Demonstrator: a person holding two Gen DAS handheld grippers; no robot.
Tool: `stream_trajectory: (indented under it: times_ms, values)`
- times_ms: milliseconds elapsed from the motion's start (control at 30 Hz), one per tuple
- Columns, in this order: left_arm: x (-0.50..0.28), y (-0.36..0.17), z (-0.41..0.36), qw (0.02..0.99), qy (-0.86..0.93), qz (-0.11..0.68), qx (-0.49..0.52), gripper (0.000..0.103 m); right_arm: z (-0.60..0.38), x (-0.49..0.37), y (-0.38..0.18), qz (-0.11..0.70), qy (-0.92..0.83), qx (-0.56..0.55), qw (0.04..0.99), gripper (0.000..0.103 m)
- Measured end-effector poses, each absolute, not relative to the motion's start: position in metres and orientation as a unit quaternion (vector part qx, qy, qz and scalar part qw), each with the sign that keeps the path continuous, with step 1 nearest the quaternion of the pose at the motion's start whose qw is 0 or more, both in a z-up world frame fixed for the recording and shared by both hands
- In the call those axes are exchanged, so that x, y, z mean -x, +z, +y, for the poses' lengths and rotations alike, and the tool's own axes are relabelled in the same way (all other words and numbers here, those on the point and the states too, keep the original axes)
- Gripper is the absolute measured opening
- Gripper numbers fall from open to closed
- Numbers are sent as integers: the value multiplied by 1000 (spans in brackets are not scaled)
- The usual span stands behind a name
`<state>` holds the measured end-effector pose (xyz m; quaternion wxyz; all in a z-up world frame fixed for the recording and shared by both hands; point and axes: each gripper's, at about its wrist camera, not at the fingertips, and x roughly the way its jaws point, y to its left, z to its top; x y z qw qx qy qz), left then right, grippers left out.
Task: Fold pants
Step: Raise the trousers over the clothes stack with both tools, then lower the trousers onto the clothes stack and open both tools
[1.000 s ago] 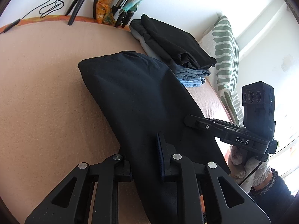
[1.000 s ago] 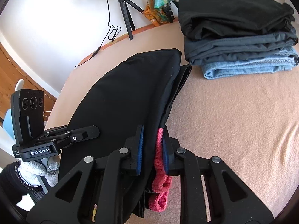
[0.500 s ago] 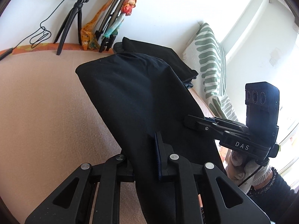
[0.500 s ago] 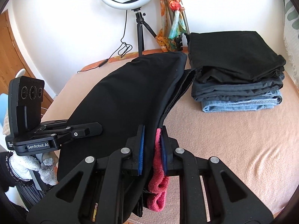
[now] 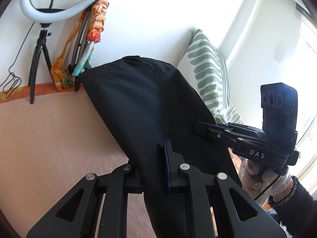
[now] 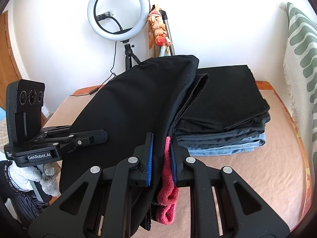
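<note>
Pants (image 6: 126, 107), black, hang as one folded bundle between both claws, lifted above the peach-covered bed (image 6: 247, 178); the far folded end droops toward 12 o'clock in both wrist views and it's unclear whether it touches the bed. Long axis of the bundle runs from the claws away toward the wall, roughly 6 to 12 o'clock in the right wrist view, and 5 to 11 in the left wrist view. Left claw (image 5: 150, 162) is nearly closed, pinching the near edge of the black cloth; only its right blue pad shows, the other is buried under fabric. Right claw (image 6: 160, 158) is likewise nearly closed, clamping the black cloth together with a strip of pink knit fabric (image 6: 167, 202) that dangles below the pads. Each claw sits at one near corner, side by side, so neither is nearer the far end. Key relation: the stack of folded clothes (image 6: 227, 119) lies at about 1 o'clock from the right claw, just beside and partly behind the hanging bundle, so the right hand is the nearer one to it. Judgement: the bundle looks fully folded, so the next move is probably a swing toward 1 o'clock onto that stack, leading with the far end; risk is the drooping layers splaying or the bundle dragging the stack's top piece.
</note>
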<state>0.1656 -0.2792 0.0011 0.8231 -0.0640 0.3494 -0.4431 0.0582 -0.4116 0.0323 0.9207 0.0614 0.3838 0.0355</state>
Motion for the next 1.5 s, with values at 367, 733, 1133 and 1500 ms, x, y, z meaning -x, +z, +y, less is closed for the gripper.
stream_trajectory:
  times_ms: [367,733,1133,1500]
  values:
    - [-211,23,-348,835,-448,319,30,13,-469,-102,57,370,1,-30,929,16]
    - [-275,18,-390,840,-432,326,28,13,-519,-165,40,370,-12,-43,928,16]
    - [-306,-17,-413,840,-410,356,4,13,-545,-195,-8,396,-19,-51,916,16]
    - [-306,-19,-410,850,-383,361,-33,40,-550,-199,-18,415,-79,-33,906,25]
